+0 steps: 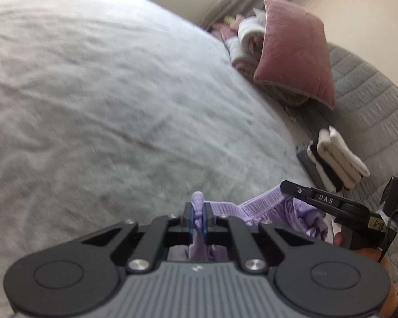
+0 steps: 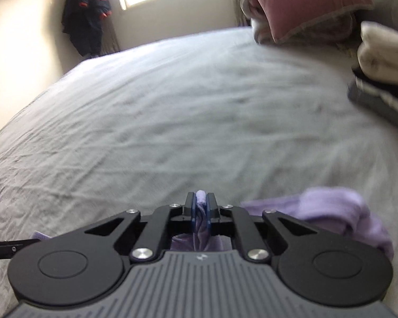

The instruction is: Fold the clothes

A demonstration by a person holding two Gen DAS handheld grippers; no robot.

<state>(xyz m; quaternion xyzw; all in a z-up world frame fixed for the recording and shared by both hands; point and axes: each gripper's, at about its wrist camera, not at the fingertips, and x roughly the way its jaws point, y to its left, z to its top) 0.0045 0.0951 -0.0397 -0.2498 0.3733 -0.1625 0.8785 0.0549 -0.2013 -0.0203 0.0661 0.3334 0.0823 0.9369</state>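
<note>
A lilac garment (image 1: 265, 206) with a ribbed waistband lies bunched at the near edge of the bed. My left gripper (image 1: 198, 213) is shut on a pinched fold of it, the cloth sticking out between the blue pads. In the left wrist view the right gripper (image 1: 284, 186) reaches in from the right onto the waistband, held by a hand (image 1: 339, 239). In the right wrist view my right gripper (image 2: 201, 206) is shut on another fold of the lilac garment (image 2: 339, 214), which bulges to its right.
The grey bedspread (image 1: 106, 106) stretches ahead. A stack of folded cream and dark clothes (image 1: 334, 159) sits at the right by a quilted headboard (image 1: 379, 116). A pink pillow (image 1: 294, 50) leans on rolled bedding. A dark jacket (image 2: 86, 13) hangs on the far wall beside a window.
</note>
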